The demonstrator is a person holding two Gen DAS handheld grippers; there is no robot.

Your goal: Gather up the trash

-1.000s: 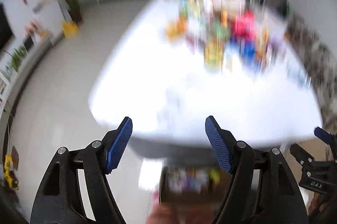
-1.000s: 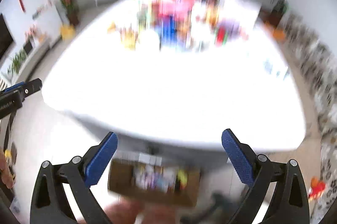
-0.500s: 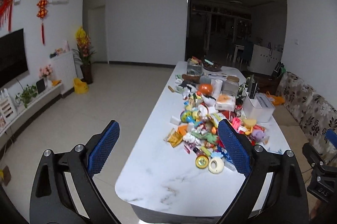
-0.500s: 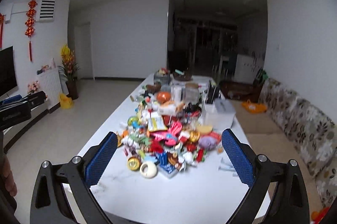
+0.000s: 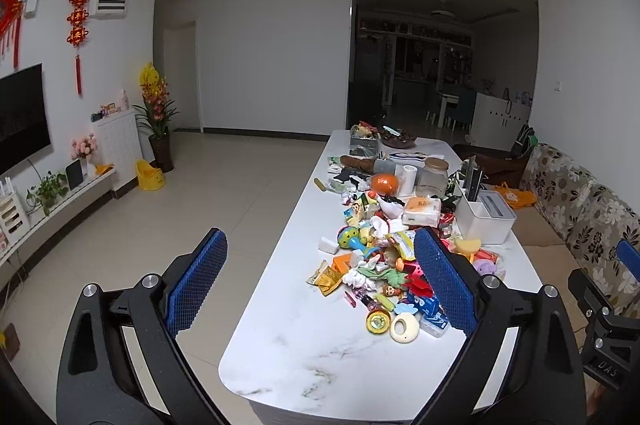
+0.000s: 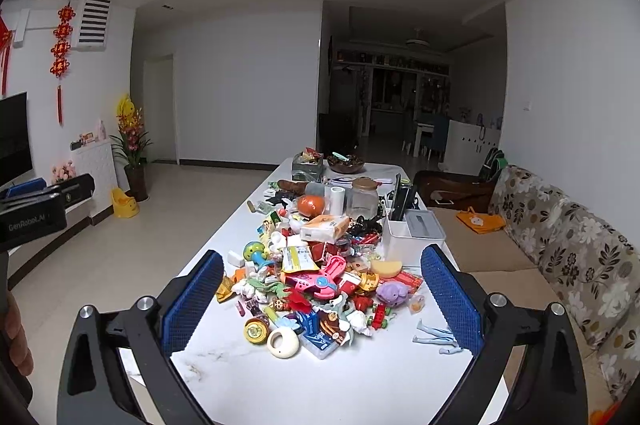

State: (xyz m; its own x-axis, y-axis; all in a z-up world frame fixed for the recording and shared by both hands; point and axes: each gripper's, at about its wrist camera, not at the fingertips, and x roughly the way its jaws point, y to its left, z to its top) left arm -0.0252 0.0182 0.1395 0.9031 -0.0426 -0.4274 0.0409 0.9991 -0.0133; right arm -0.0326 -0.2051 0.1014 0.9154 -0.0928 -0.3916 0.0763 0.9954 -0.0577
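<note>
A long white marble table (image 5: 320, 357) (image 6: 360, 381) carries a heap of mixed toys, wrappers and packets (image 5: 380, 265) (image 6: 316, 273) along its middle. At the heap's near end lie a yellow wrapper (image 5: 327, 277), a round yellow tin (image 6: 256, 331) and a cream ring (image 6: 283, 342). My left gripper (image 5: 320, 277) is open and empty, held up short of the table's near end. My right gripper (image 6: 322, 293) is open and empty, also short of the near end. Each gripper shows at the edge of the other's view.
A white organiser box (image 6: 412, 233), a tissue pack (image 6: 324, 228), a glass jar (image 6: 364, 199) and an orange ball (image 6: 311, 205) stand further back. A floral sofa (image 6: 568, 257) runs along the right. Open tiled floor (image 5: 180, 217) lies to the left, with a yellow potty (image 5: 149, 177).
Both views have swung up from looking steeply down at the table edge and a cardboard box below it to a level view along the table. Between 0.5 s ago and now they barely move.
</note>
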